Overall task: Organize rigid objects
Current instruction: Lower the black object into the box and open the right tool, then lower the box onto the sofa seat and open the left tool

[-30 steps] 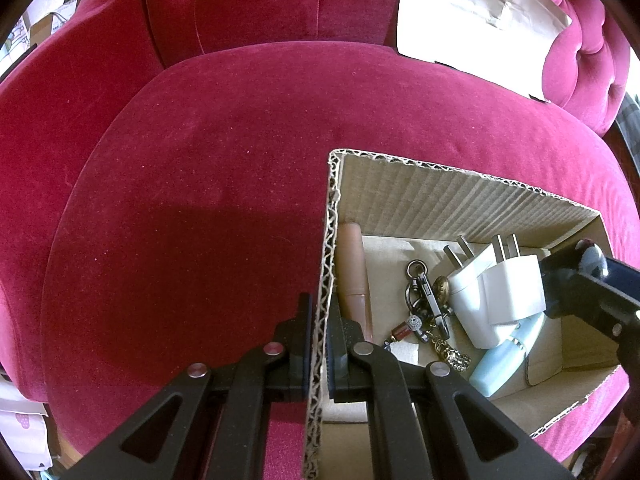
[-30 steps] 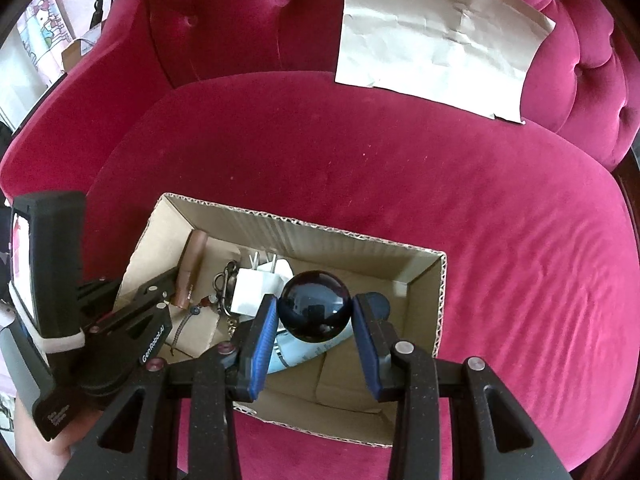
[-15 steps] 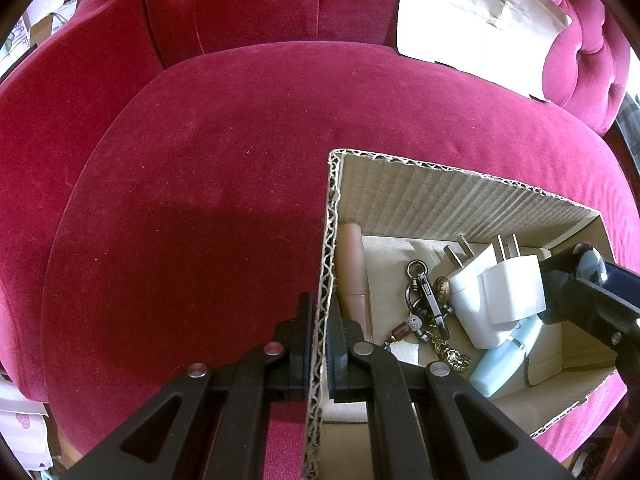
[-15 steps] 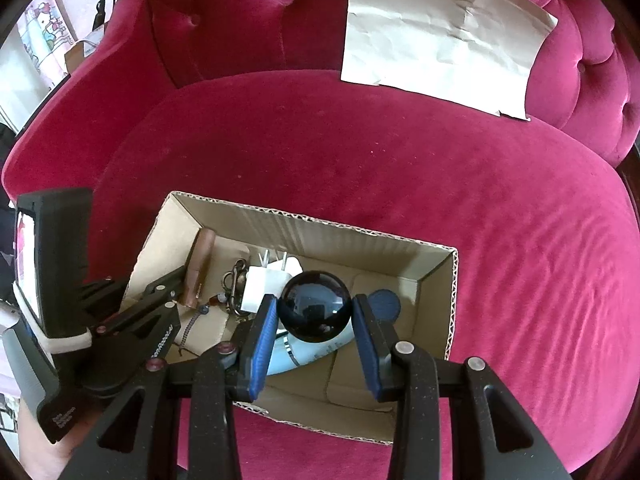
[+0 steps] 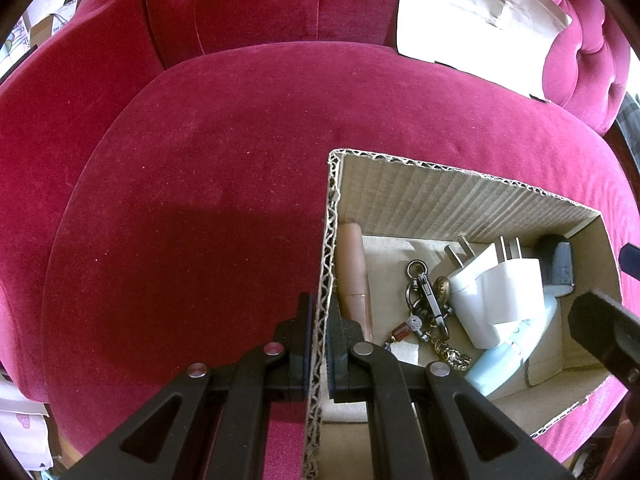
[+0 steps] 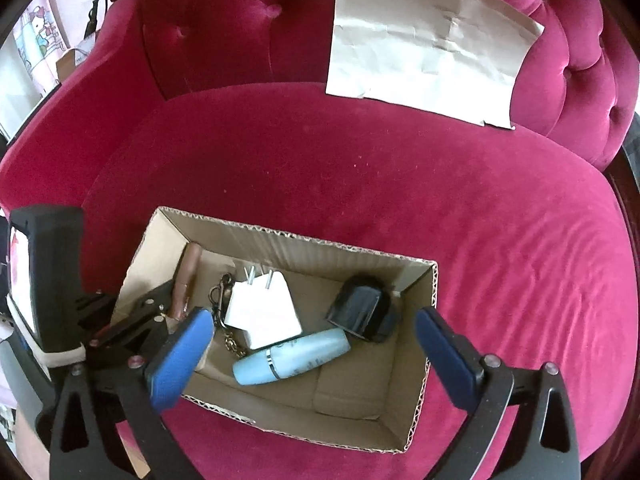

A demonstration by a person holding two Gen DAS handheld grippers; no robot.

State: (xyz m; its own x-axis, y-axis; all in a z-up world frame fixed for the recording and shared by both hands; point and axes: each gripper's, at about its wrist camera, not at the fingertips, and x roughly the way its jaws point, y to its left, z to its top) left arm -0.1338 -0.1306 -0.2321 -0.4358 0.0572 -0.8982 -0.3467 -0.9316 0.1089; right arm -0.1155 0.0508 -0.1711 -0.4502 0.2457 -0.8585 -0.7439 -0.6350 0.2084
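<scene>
An open cardboard box [image 6: 420,320] [image 5: 460,196] sits on a red velvet seat. Inside lie a black round-topped object [image 6: 362,308] [image 5: 558,260], white plug adapters [image 6: 262,310] [image 5: 496,300], a light blue tube [image 6: 292,358] [image 5: 508,360], a key ring with chain [image 5: 426,304] [image 6: 222,296] and a brown cylinder [image 5: 354,264] [image 6: 186,280]. My left gripper [image 5: 319,344] is shut on the box's left wall. My right gripper [image 6: 312,352] is open and empty above the box's front.
A creased sheet of grey paper [image 6: 424,40] [image 5: 476,20] leans against the tufted backrest [image 6: 240,20]. The left gripper's body [image 6: 44,280] shows at the left of the right wrist view. Clutter lies beyond the seat's left edge.
My right gripper opened and let go of the black object, which now lies in the box's right end. The right gripper pulled back a little. The left gripper has not moved.
</scene>
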